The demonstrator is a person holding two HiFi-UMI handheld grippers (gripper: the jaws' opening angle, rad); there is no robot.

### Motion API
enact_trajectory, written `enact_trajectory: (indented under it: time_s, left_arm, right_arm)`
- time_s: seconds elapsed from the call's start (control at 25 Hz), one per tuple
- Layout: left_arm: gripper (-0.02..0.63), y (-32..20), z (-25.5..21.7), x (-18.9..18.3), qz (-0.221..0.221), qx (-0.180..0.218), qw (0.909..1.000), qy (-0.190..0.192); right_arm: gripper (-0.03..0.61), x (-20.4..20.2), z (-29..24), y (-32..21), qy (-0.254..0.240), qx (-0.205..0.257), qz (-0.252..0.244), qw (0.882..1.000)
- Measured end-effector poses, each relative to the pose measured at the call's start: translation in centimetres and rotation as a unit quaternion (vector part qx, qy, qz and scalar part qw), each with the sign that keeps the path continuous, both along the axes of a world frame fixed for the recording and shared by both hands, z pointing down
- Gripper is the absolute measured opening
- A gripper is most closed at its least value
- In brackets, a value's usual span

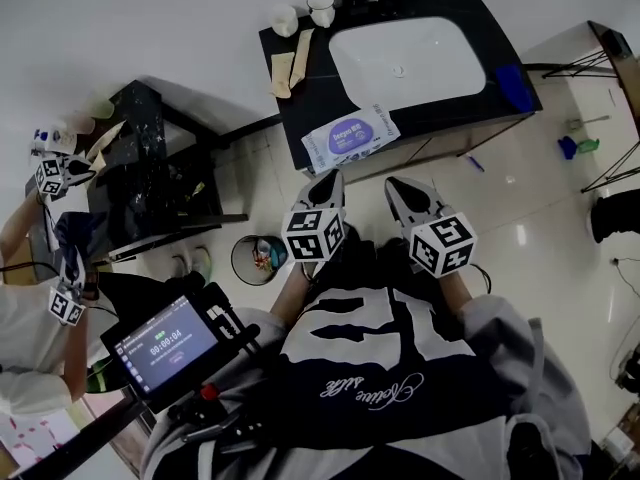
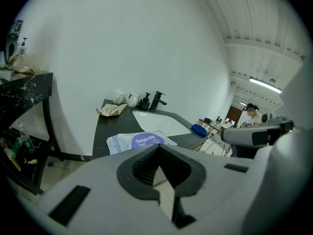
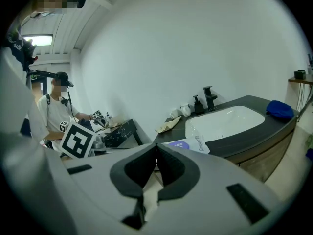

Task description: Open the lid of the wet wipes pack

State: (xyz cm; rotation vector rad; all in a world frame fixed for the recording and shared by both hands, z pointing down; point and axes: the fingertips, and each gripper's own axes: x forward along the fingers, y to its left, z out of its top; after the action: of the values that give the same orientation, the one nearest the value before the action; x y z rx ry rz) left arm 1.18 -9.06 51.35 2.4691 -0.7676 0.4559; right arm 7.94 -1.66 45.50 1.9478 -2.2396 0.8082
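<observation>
Pre-approach, no contact yet. Left gripper (image 1: 326, 190) and right gripper (image 1: 408, 194) are both clenched, with nothing between the tips. Pack (image 1: 350, 136) lies flat at the counter (image 1: 300, 98) edge, ahead of both fingertips and apart from them. Lid (image 1: 354, 128) looks closed. Next, probably: one gripper's jaws part to catch the lid edge while the other steadies the pack.

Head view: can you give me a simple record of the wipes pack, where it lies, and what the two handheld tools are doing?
item: wet wipes pack, lying flat
place: front edge of the dark counter, beside the white basin
lid: appears shut, not yet lifted
left gripper: fingers together, nothing held, short of the pack
right gripper: fingers together, nothing held, short of the pack
</observation>
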Motion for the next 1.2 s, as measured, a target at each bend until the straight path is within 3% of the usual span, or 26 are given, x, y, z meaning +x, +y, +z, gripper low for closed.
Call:
enact_trajectory:
  time_s: [0.16,0.28,0.48,0.64,0.8,0.84,0.88,0.96,1.2]
  left_arm:
    - [-0.002,-2.1,1.6,0.9,-0.028,-0.013,0.9995,-0.011]
    - [-0.002,-3.1,2.6,0.9,-0.058,-0.034,0.9977,-0.015]
    - [-0.002,-4.4,6.1,1.3,-0.111,-0.071,0.9908,-0.032]
    - [-0.002,-4.8,8.1,1.3,-0.145,-0.087,0.9847,-0.042]
    - [-0.002,-4.7,8.6,1.4,-0.166,-0.104,0.9799,-0.038]
    - [-0.002,-4.8,8.6,1.4,-0.168,-0.105,0.9794,-0.039]
    - [-0.002,-4.8,8.6,1.4,-0.169,-0.105,0.9792,-0.039]
    - [-0.002,-4.9,8.6,1.3,-0.170,-0.105,0.9790,-0.039]
    - [-0.002,-5.1,9.1,1.2,-0.174,-0.110,0.9780,-0.035]
  right_arm:
    - [0.000,0.6,0.7,-1.7,0.005,-0.018,-0.033,0.999]
    - [0.000,0.3,1.3,-2.6,0.050,-0.034,-0.084,0.995]
    - [0.000,0.8,4.4,-6.0,0.095,-0.060,-0.176,0.978]
    - [0.000,0.8,6.4,-8.6,0.128,-0.073,-0.251,0.957]
    - [0.000,0.2,7.8,-10.0,0.182,-0.079,-0.334,0.922]
    - [0.033,-0.1,8.4,-10.3,0.195,-0.085,-0.356,0.910]
    - [0.064,-0.4,9.0,-10.4,0.210,-0.093,-0.379,0.896]
    - [0.064,-0.9,10.2,-10.7,0.249,-0.101,-0.417,0.868]
    - [0.064,-2.0,11.9,-11.7,0.366,-0.069,-0.495,0.785]
